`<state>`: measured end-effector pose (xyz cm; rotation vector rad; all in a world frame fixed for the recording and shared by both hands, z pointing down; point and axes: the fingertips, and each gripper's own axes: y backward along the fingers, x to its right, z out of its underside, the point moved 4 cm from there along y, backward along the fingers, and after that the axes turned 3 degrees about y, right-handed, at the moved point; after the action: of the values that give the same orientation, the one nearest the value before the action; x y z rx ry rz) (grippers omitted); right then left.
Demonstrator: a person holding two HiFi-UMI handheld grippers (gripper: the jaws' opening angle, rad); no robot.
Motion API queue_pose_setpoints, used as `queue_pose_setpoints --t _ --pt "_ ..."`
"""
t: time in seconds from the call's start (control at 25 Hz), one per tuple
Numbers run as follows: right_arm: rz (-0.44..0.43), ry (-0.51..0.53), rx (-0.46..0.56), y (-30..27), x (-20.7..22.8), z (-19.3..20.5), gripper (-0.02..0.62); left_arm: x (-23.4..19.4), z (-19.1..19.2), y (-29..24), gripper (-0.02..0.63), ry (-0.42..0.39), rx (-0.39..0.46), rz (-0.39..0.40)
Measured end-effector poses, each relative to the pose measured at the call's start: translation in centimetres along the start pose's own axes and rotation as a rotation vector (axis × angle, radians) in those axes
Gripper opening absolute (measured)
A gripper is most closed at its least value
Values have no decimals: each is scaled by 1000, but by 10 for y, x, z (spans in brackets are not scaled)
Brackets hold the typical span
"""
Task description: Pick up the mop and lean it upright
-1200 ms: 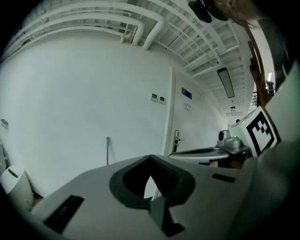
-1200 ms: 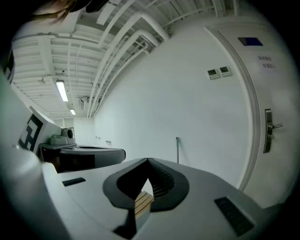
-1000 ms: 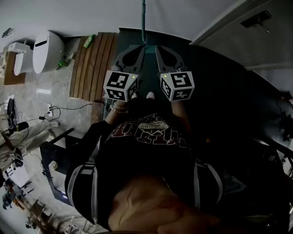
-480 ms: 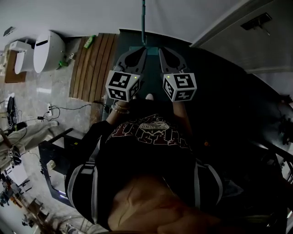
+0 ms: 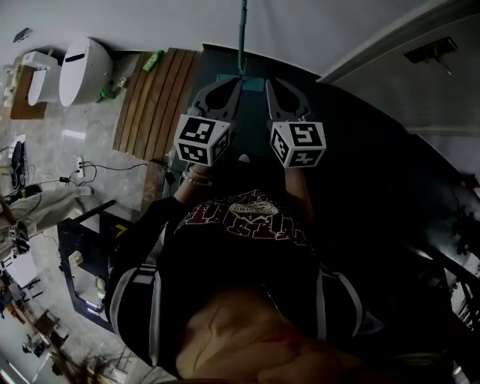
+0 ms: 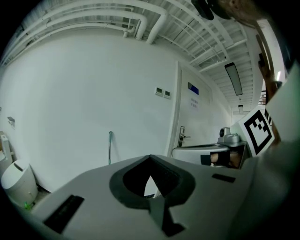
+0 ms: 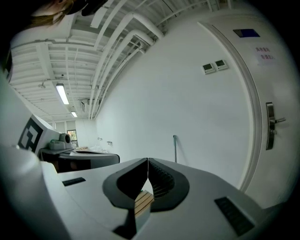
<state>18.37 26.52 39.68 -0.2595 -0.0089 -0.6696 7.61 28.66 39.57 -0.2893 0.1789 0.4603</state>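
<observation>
Head view puts our left tool (image 5: 231, 87) and right tool (image 5: 274, 87) side by side in front of us, both pointing to twelve o'clock. Are we holding anything?

— No. In the left gripper view our left jaws meet at the tips with nothing between them. The right gripper view shows the right jaws pressed together the same way, empty.

Then outward from the tips: where do we find the mop (image 5: 242, 34)?

— Straight on at twelve o'clock, ahead of both tools and touching neither. Its long axis is upright: the handle runs up the white wall (image 5: 135, 22). The mop head (image 5: 225, 78) sits on the floor at the foot of it, partly hidden behind our tool tips. It stands between the two tools, so neither hand is clearly nearer, though the left tip looks a shade closer to the handle. From the left tool's camera the handle shows at eleven o'clock of the jaws, from the right tool's at one o'clock.

So we judge it already leaning upright. Any further move would be a reach straight ahead, jaws opened across a vertical handle.

— Agreed. For containers, we have only the white rounded unit (image 5: 81, 67) at ten o'clock, and we cannot see into it. A green bottle (image 5: 153, 60) lies at the wall end of the wooden slat mat (image 5: 154, 101) beside it.
</observation>
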Motion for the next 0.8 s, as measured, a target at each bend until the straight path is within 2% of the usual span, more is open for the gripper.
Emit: queue_pose_setpoints --t 0.32,0.8 --pt "19 -7 -10 -32 11 -5 18 -26 -8 -23 40 7 3 15" --pt "62 -20 -18 -117 25 -24 18 -94 -30 -76 40 0 -26 63"
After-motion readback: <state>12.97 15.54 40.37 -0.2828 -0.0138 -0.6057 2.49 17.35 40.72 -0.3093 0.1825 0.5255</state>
